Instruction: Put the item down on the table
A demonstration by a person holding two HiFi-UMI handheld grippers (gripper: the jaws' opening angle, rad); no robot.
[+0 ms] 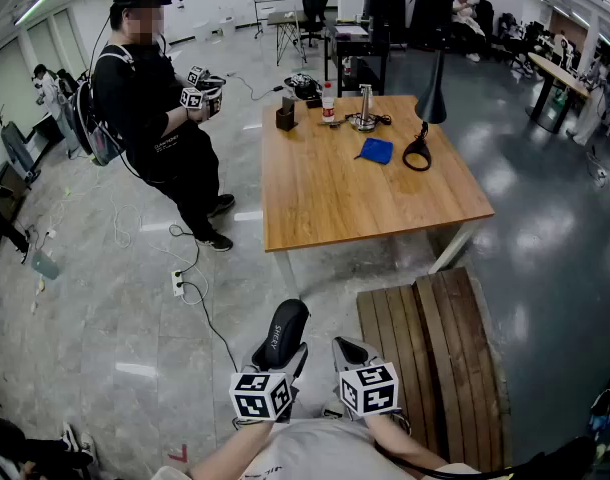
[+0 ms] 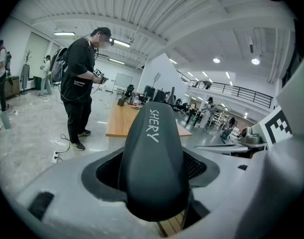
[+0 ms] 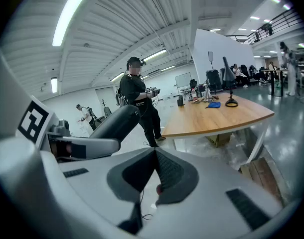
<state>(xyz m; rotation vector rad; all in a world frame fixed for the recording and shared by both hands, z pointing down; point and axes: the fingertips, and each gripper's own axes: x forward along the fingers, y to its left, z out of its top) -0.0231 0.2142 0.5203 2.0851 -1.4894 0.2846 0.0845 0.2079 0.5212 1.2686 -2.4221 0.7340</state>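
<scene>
A black elongated case, lettered "SHERY" in white, is clamped between the jaws of the left gripper; the jaws are held wide apart by the case's rounded body, and its far end is seen projecting past them. The right gripper is carried just beside the left one, its jaws brought together at the tips with nothing between them. Both grippers are held low, close to the wearer's body, above a grey polished floor, with a slatted wooden pallet lying just to the right. The case is thus kept well apart from the wooden table, which stands farther ahead. At the table's far end a blue cloth, a black desk lamp, a bottle with a red label and a small dark box are seen. A person in black, with marker-cubed grippers in the hands, is seen standing by the table's left side.
</scene>
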